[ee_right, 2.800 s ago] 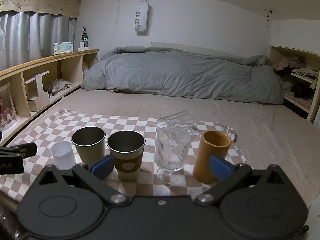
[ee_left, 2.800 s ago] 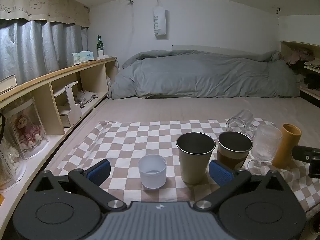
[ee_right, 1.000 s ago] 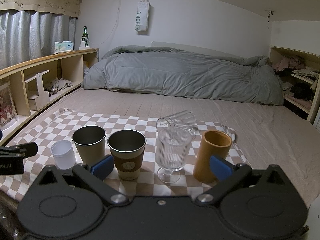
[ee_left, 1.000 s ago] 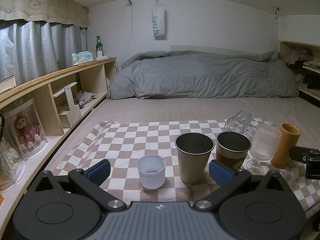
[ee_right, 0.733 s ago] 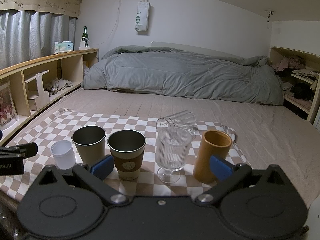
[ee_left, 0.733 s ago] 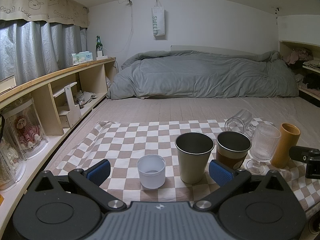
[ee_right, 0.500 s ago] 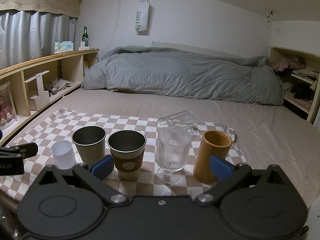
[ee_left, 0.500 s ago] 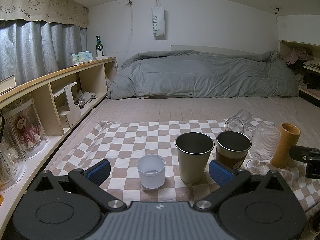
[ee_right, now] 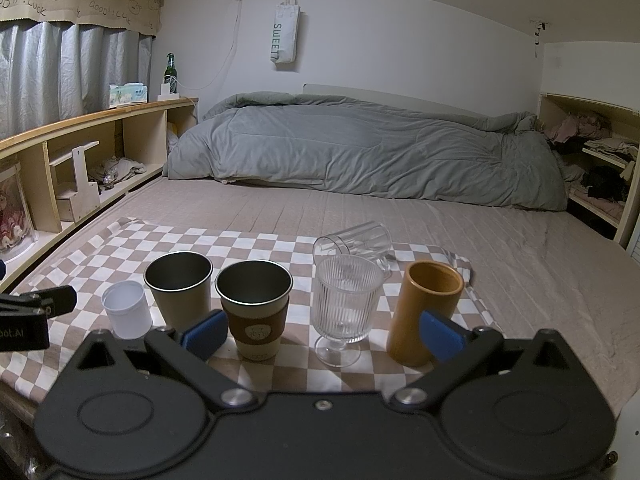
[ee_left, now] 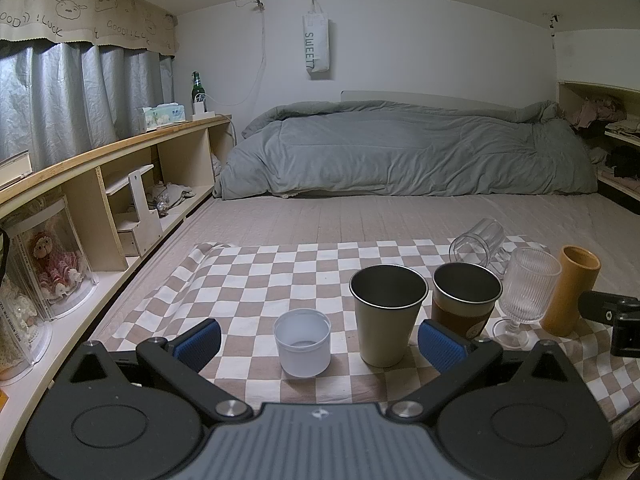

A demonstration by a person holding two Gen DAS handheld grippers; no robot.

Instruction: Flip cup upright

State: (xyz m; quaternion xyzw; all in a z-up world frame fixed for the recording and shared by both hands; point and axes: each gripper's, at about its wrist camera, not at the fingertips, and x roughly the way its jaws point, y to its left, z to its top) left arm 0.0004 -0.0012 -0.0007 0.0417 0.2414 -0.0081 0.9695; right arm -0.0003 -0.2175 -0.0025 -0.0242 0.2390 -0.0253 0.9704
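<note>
Both are waiting near: the left gripper (ee_left: 318, 338) and the right gripper (ee_right: 322, 332), jaws spread wide and empty. Beyond the ribbed goblet (ee_right: 345, 304), the clear mug (ee_right: 354, 245) is lying sideways; the right should be reaching over, avoiding the goblet.

- Premises: a home bedroom.
- A bed (ee_right: 400, 216) fills the room wall to wall, with a rumpled grey duvet (ee_right: 360, 152) heaped at its far end.
- Grey curtains (ee_left: 60, 100) hang under a valance (ee_left: 80, 12) with hand-drawn cartoon faces.
- A wooden shelf unit (ee_left: 120, 168) along the left side holds a tissue box (ee_left: 163, 114), a green bottle (ee_left: 196, 88) and boxed dolls (ee_left: 48, 264).
- Folded clothes (ee_right: 600, 136) lie in an open shelf on the right.
- A tote bag (ee_right: 286, 36) marked "SWEET" hangs on the white wall.
</note>
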